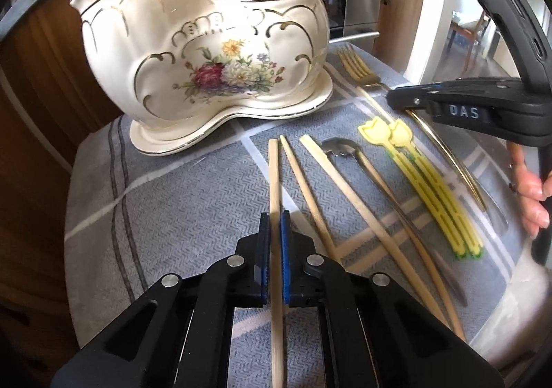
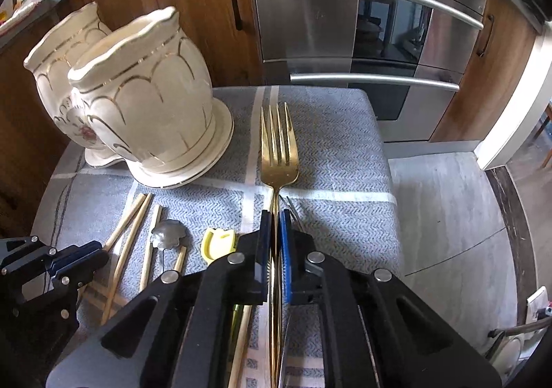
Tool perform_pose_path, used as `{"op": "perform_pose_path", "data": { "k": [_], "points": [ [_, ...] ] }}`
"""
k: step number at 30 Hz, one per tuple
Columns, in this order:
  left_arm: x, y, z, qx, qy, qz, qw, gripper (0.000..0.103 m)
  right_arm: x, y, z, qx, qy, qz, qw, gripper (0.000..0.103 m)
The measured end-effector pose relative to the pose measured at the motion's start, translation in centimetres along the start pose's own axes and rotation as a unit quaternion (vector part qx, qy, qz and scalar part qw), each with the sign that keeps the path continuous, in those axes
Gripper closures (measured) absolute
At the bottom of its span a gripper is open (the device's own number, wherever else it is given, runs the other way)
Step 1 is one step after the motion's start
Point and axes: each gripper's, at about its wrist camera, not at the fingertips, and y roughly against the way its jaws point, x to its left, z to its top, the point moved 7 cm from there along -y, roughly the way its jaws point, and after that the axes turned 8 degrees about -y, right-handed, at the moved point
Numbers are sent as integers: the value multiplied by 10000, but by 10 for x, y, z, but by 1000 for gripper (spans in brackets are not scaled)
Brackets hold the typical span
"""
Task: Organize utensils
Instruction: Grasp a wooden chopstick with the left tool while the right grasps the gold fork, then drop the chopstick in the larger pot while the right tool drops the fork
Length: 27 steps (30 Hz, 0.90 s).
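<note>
Utensils lie in a row on the grey striped cloth (image 1: 165, 201) covering the bench, before a cream floral two-cup ceramic holder (image 1: 203, 56). Left hand-held gripper (image 1: 275, 232) clenches a pale bamboo chopstick (image 1: 274, 177); right hand-held gripper (image 2: 275, 232) clenches the gold metal fork (image 2: 277, 149).

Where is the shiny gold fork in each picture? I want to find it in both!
Left wrist view: the gold fork lies at the upper right, its handle running under the right gripper.
Right wrist view: the fork sits in the middle, its handle clamped in that gripper.
Shared landmark: the cream flowered vase, to the left of the fork in both.
</note>
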Motion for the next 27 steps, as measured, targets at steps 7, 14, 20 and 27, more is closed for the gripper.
{"op": "perform_pose_path", "data": {
  "k": [7, 14, 20, 27],
  "points": [
    [10, 14, -2, -274, 148, -124, 9994, 96, 1, 25, 0, -336, -181, 437, 9983, 97],
    [23, 45, -6, -824, 278, -239, 9959, 96, 12, 63, -1, -990, -31, 802, 9918, 97],
    [20, 74, 9, -1461, 186, -167, 9890, 96, 22, 102, -6, -1705, 218, 936, 9807, 97],
    [31, 104, 21, -2122, 255, 20, 9769, 96, 32, 145, 5, -2551, 408, 1030, 9605, 97]
  ]
}}
